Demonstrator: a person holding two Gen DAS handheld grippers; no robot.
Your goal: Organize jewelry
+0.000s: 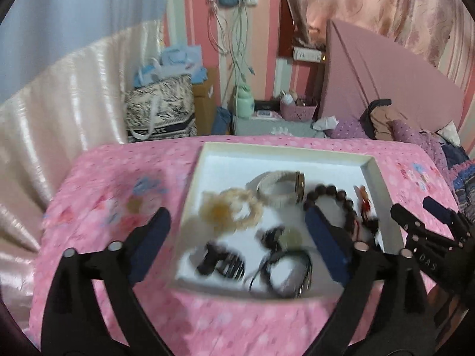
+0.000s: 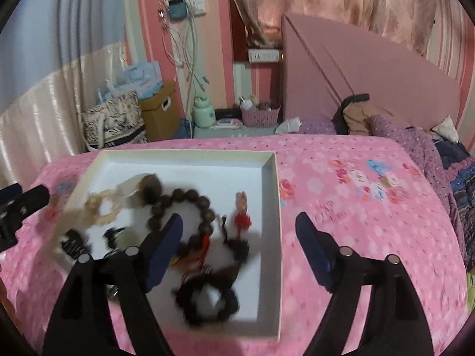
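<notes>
While both claws hang over the bed: neither has lifted anything from the white tray (image 1: 374, 172).
Left gripper (image 1: 237, 231): jaws spread wide, empty, straddling the tray's left half above the cream scrunchie (image 1: 228, 210).
Right gripper (image 2: 239, 237): jaws apart, empty, straddling the tray's right wall.
Jewelry: jumbled in the tray on the pink bedspread (image 2: 356, 207); frames blurred.
Key relation: the dark bead bracelet (image 2: 181, 204) lies just left of and beyond the right claw's left finger, likely nearer that hand.
</notes>
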